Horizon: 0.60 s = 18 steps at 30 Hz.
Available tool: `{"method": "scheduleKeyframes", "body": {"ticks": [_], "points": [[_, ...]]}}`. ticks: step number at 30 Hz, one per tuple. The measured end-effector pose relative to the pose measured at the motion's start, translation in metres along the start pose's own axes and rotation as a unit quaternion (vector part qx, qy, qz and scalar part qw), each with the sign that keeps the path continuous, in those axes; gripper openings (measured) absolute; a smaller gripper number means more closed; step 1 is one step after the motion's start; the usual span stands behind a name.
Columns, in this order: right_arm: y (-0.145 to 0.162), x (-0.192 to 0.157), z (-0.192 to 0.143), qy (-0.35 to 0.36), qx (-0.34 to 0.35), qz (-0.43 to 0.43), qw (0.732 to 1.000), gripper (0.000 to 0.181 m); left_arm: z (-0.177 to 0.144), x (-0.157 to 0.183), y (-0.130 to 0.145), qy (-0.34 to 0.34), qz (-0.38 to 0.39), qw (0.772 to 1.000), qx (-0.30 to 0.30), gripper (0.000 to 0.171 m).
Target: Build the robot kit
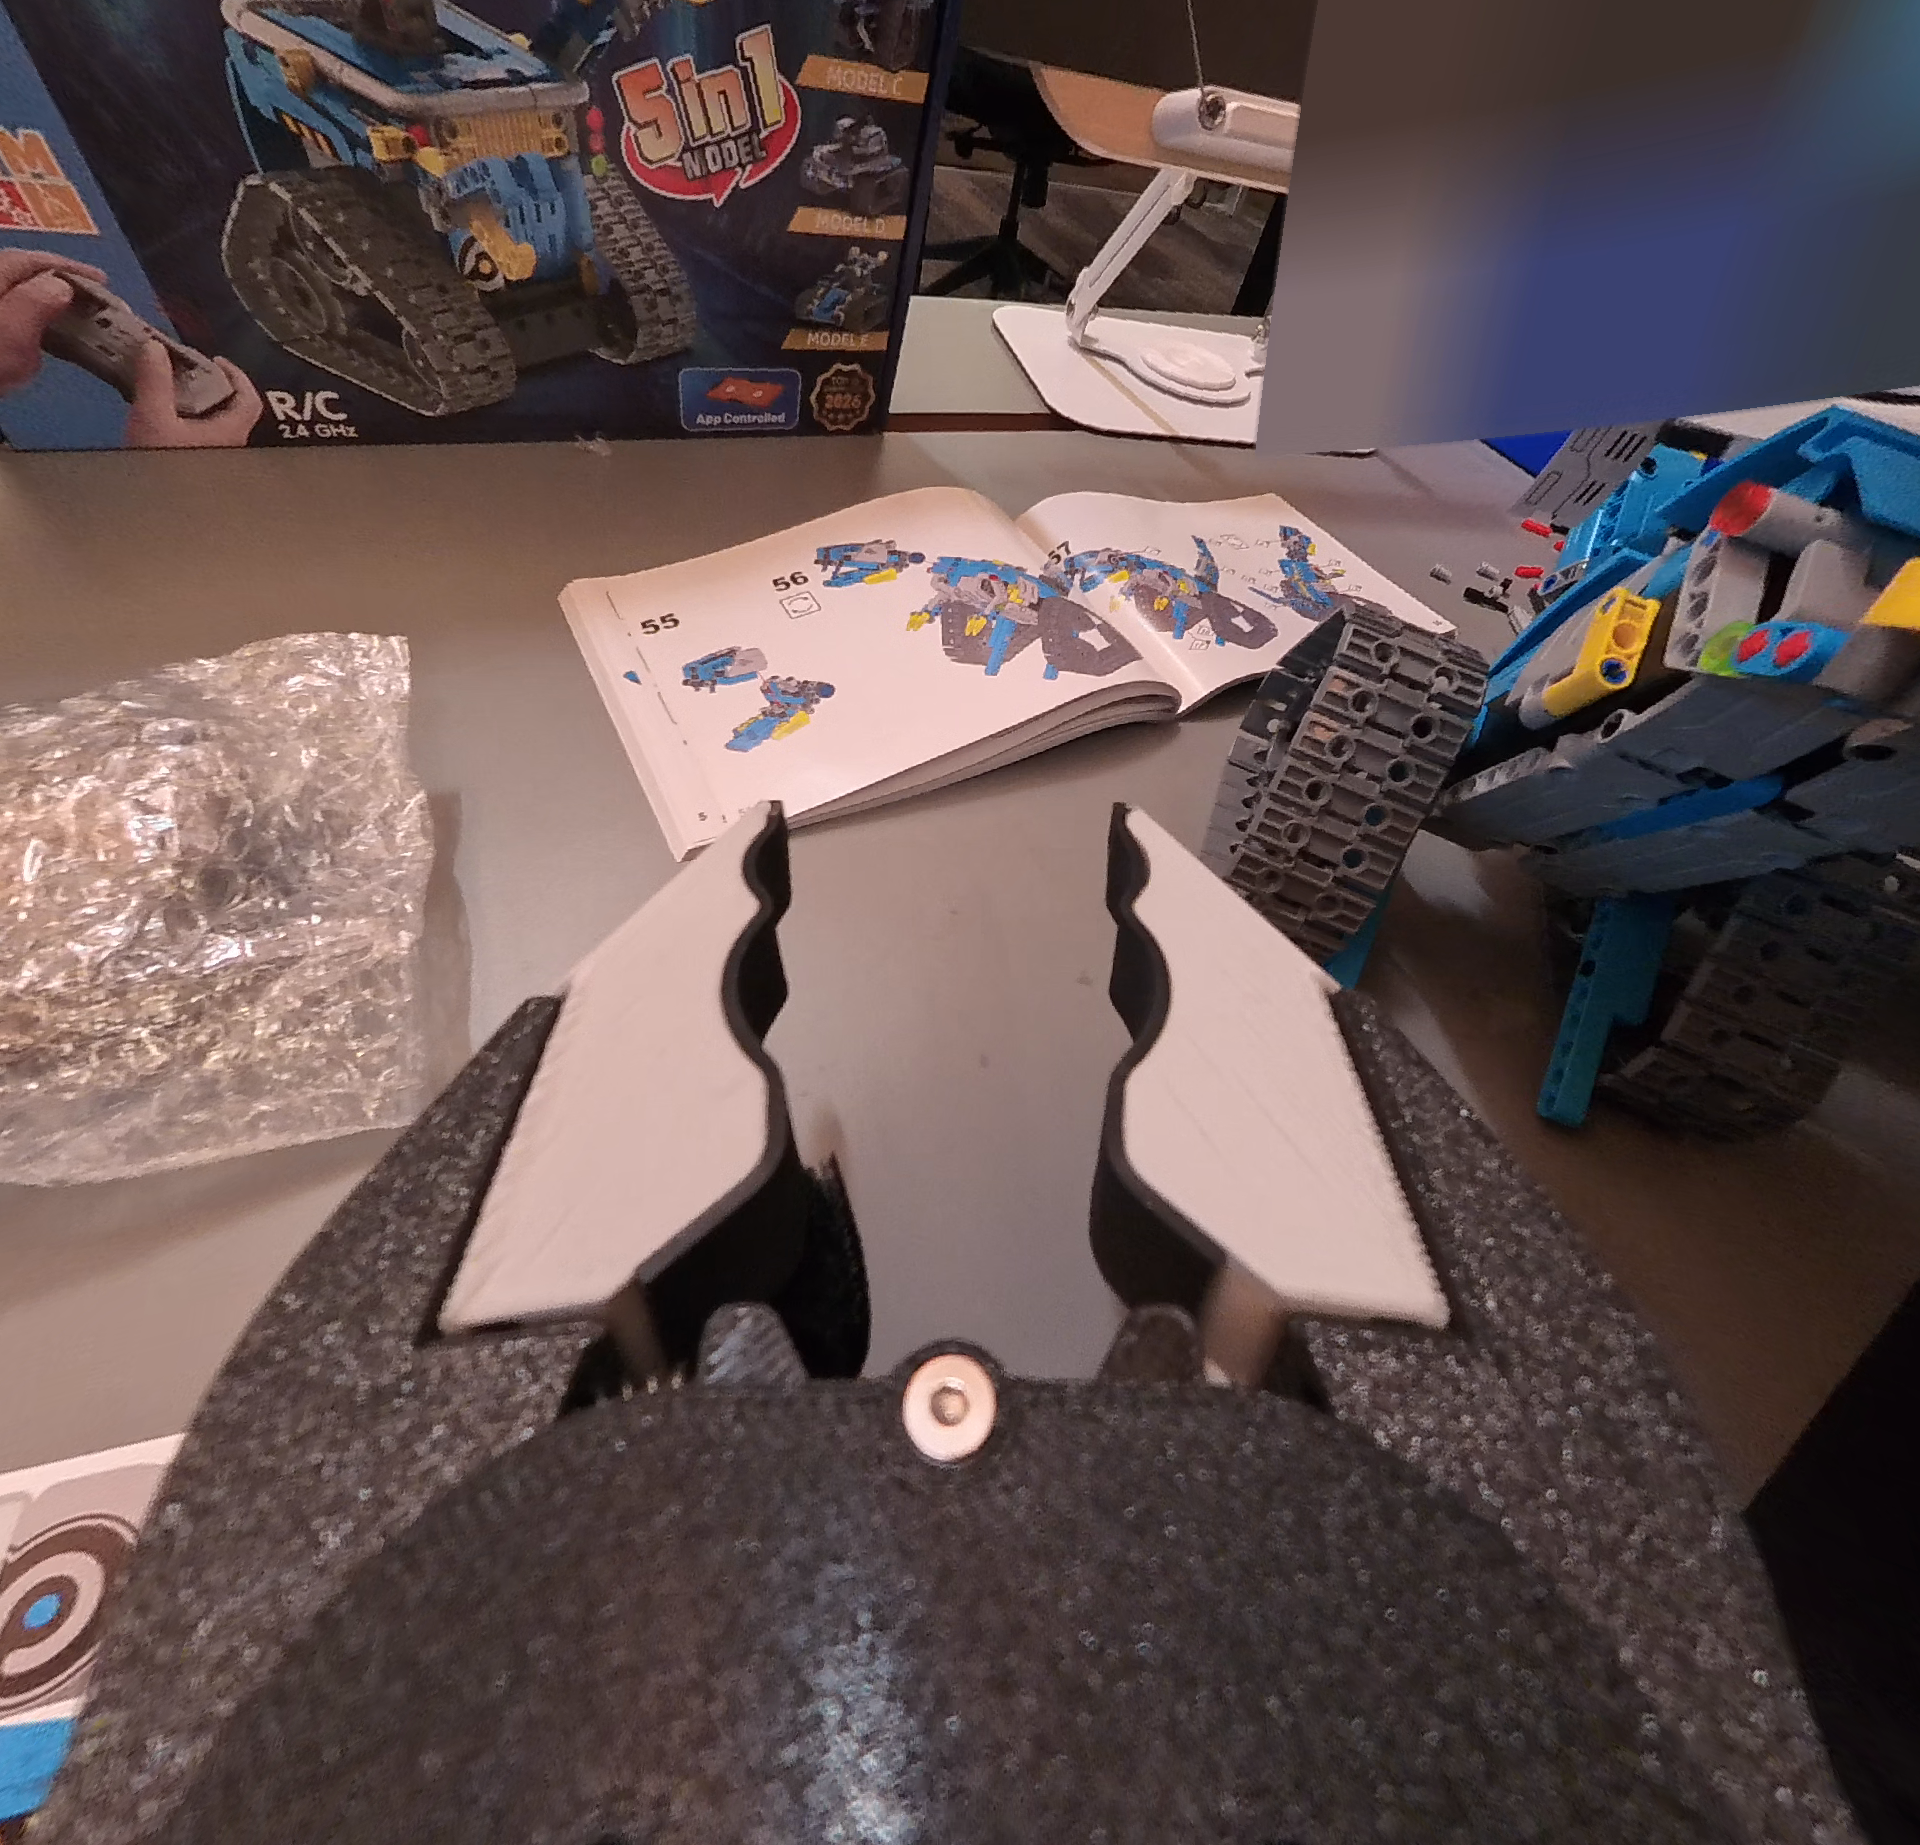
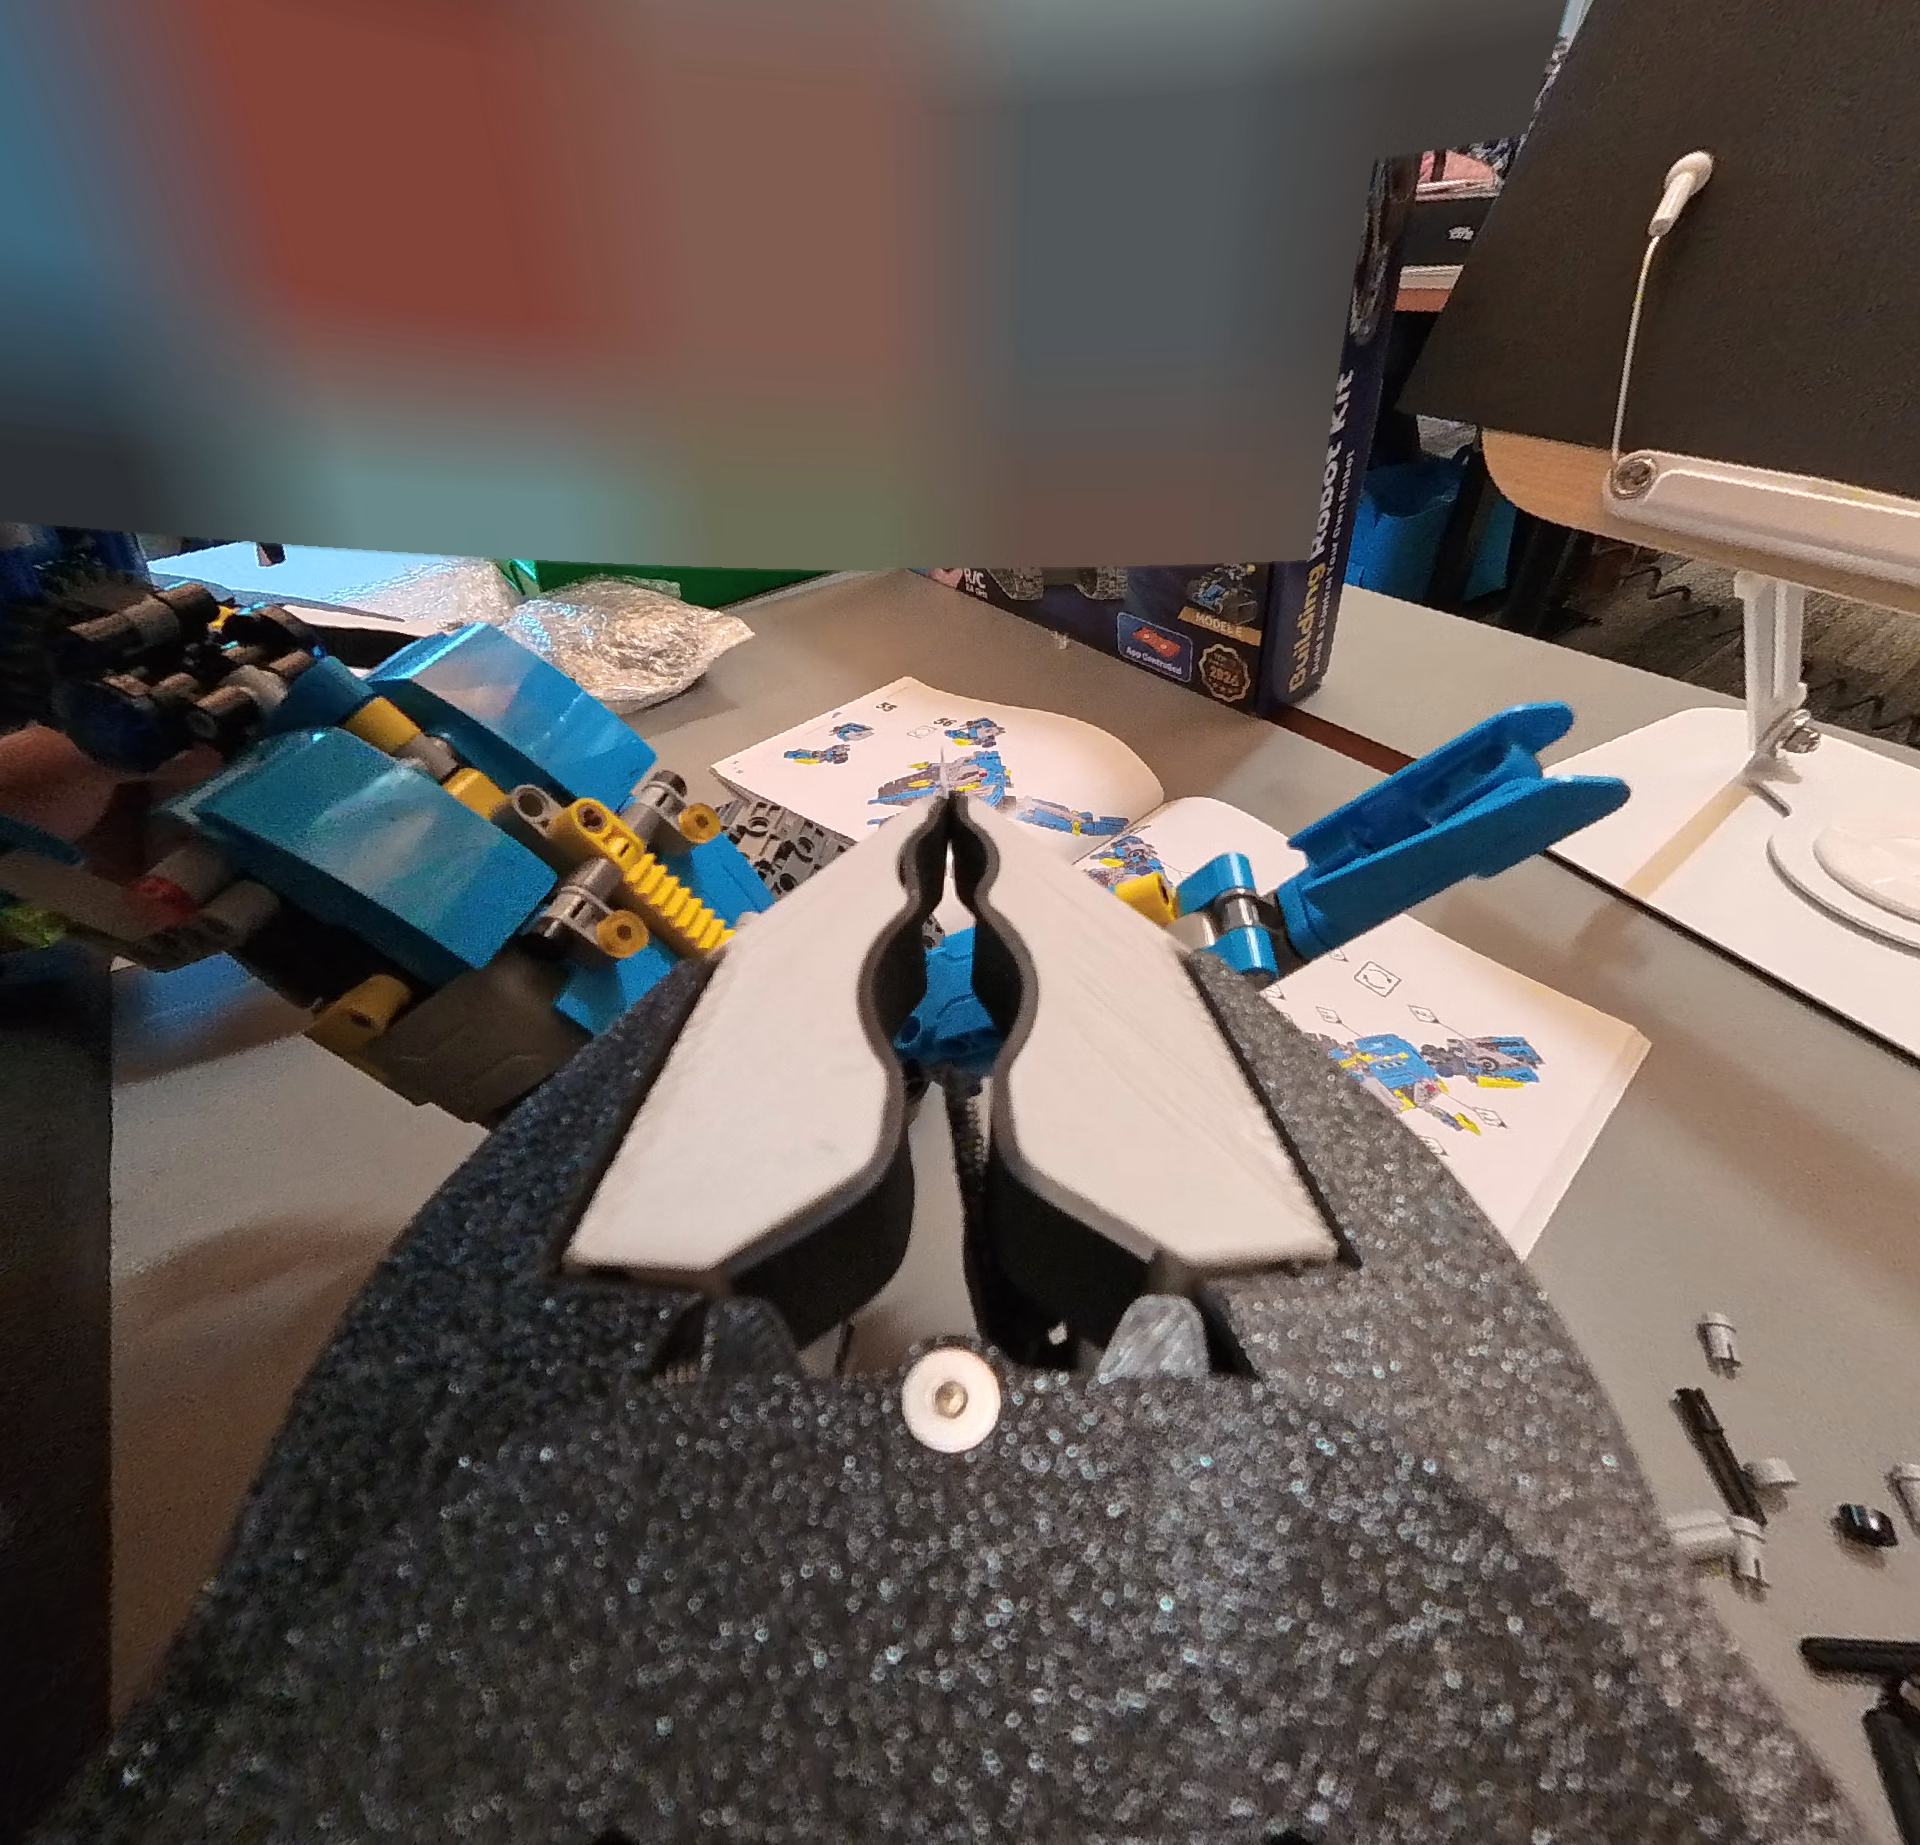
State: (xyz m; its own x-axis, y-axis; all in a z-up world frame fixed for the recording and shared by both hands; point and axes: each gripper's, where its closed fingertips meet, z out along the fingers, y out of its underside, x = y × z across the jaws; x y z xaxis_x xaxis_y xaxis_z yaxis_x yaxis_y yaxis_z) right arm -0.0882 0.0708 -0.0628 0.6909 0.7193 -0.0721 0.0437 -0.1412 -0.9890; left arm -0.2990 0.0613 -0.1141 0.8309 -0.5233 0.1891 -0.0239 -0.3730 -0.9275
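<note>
While my left claw (image 1: 945,819) hangs with its jaws apart and empty over bare grey table (image 1: 935,1016), the grey tread (image 1: 1340,777) of the tilted blue, grey and yellow brick-built tracked model (image 1: 1683,715) sits just right of it, with an open paper instruction booklet (image 1: 883,673) ahead and a crinkled clear plastic bag (image 1: 197,891) to the left. My right claw (image 2: 948,808) has its jaws together at the tips, close over the model's blue pieces; whether it pinches one, I cannot tell. Small loose grey and black parts (image 2: 1725,1483) lie by its right.
</note>
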Motion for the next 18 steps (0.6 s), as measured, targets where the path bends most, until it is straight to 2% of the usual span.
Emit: {"method": "scheduleKeyframes", "body": {"ticks": [13,18], "points": [[-0.009,-0.004,-0.003,-0.001,0.016,-0.007,1.0,0.0,-0.009,-0.001,-0.007,-0.009,0.004,1.0,0.02,0.061],[-0.012,-0.012,-0.005,0.003,0.014,-0.044,0.999,0.0,-0.014,0.005,-0.007,0.008,-0.002,0.999,0.033,0.06]]}}
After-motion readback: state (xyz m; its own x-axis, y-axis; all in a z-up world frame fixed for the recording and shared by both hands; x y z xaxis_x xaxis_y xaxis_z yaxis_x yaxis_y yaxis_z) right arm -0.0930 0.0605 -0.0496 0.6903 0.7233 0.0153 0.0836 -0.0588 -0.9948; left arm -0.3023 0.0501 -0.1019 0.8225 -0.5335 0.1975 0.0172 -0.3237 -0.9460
